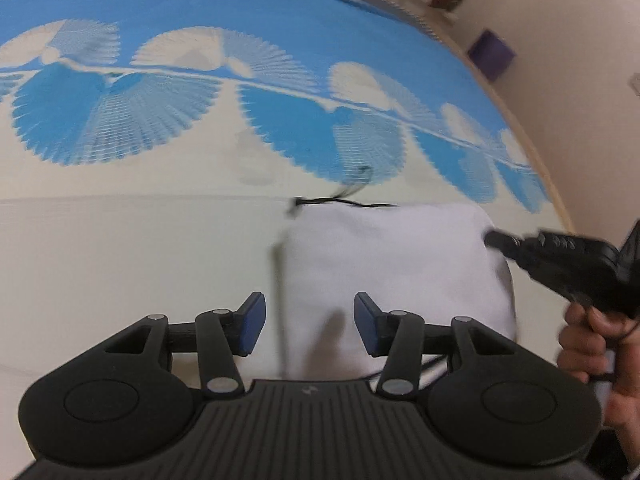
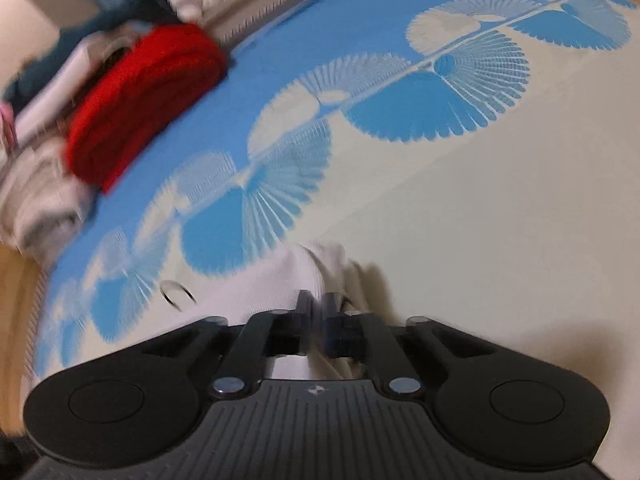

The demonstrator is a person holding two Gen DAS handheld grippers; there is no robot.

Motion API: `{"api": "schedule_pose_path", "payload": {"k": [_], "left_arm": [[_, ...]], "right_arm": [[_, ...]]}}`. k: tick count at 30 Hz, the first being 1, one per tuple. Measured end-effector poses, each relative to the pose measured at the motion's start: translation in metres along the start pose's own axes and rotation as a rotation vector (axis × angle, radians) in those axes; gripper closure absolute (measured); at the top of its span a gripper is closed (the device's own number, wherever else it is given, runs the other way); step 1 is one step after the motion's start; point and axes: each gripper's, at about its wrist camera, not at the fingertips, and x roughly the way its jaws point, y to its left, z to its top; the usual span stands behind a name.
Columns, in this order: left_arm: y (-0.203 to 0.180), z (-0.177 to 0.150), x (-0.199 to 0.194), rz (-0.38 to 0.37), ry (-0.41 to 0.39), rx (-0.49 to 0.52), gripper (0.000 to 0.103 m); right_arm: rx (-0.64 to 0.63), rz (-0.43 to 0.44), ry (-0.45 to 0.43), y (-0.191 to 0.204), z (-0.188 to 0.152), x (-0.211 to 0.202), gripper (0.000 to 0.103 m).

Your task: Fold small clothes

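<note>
Right gripper (image 2: 318, 312) has its pads together on a pinch of the white garment (image 1: 396, 264), a ridge of cloth rising between the blue pads in its own view; from the left wrist view its black fingers reach the garment's far right corner, with the person's hand (image 1: 592, 344) on the handle. Left gripper (image 1: 310, 322) hangs with its pads apart and nothing between them, above the garment's near left edge. That garment lies part-folded on the cream area of the blue-and-cream patterned bedsheet (image 1: 120, 240), a thin black thread (image 1: 340, 200) along its far edge. Judging from this, the step in hand is carrying the pinched corner across to make a fold; doing it well likely means keeping the pinch low so the layer does not drag the whole piece, and using the free left pads to pin the near edge. No container shows; a folded red cloth (image 2: 140, 96) and pale cloths (image 2: 44, 200) sit stacked at the bed's far side.
</note>
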Motion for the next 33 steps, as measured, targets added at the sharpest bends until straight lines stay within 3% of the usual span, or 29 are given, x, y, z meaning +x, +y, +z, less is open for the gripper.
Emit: {"api": "schedule_pose_path", "payload": {"k": [3, 6, 9, 11, 13, 15, 16, 18, 20, 21, 24, 25, 26, 27, 29, 33], "left_arm": [[-0.027, -0.006, -0.001, -0.125, 0.000, 0.124, 0.050], [-0.053, -0.023, 0.007, -0.176, 0.063, 0.300, 0.050], [-0.059, -0.047, 0.040, -0.036, 0.191, 0.393, 0.049], [-0.058, -0.048, 0.039, -0.034, 0.185, 0.396, 0.048], [-0.049, -0.041, 0.030, -0.062, 0.170, 0.334, 0.046], [-0.038, -0.033, 0.019, -0.065, 0.135, 0.265, 0.042], [-0.033, -0.029, 0.015, -0.066, 0.112, 0.231, 0.033], [-0.023, -0.022, 0.013, -0.061, 0.087, 0.152, 0.020], [-0.016, -0.016, 0.019, -0.047, 0.084, 0.076, 0.018], [-0.013, -0.014, 0.023, -0.043, 0.090, 0.038, 0.018], [-0.002, -0.008, 0.039, -0.041, 0.114, -0.094, 0.017], [0.005, -0.006, 0.044, -0.038, 0.117, -0.146, 0.017], [0.011, -0.004, 0.048, -0.041, 0.120, -0.191, 0.017], [0.016, -0.003, 0.053, -0.057, 0.128, -0.235, 0.017], [0.020, -0.003, 0.061, -0.091, 0.143, -0.289, 0.016], [0.022, -0.006, 0.072, -0.106, 0.142, -0.322, 0.010]], "right_arm": [[-0.093, -0.040, -0.063, 0.009, 0.003, -0.003, 0.100], [-0.099, -0.174, -0.017, -0.002, 0.003, 0.012, 0.100], [-0.138, -0.205, 0.009, -0.004, -0.001, 0.024, 0.100], [-0.198, -0.245, 0.024, 0.001, -0.007, 0.029, 0.100], [-0.194, -0.309, 0.048, -0.003, -0.009, 0.028, 0.098], [-0.107, -0.252, 0.014, -0.014, -0.005, 0.010, 0.096], [-0.078, -0.198, -0.031, -0.017, -0.002, -0.003, 0.096], [-0.095, -0.101, -0.087, -0.017, -0.001, -0.028, 0.083], [-0.145, -0.046, -0.062, -0.016, -0.006, -0.040, 0.041], [-0.161, -0.025, -0.030, -0.016, -0.010, -0.040, 0.038], [-0.183, 0.014, 0.097, -0.020, -0.022, -0.028, 0.041], [-0.200, 0.011, 0.131, -0.021, -0.026, -0.022, 0.048], [-0.224, 0.007, 0.158, -0.021, -0.029, -0.017, 0.085], [-0.256, 0.008, 0.184, -0.022, -0.032, -0.012, 0.102], [-0.279, -0.012, 0.166, -0.024, -0.034, -0.015, 0.101], [-0.199, -0.075, 0.163, -0.044, -0.027, -0.018, 0.103]]}}
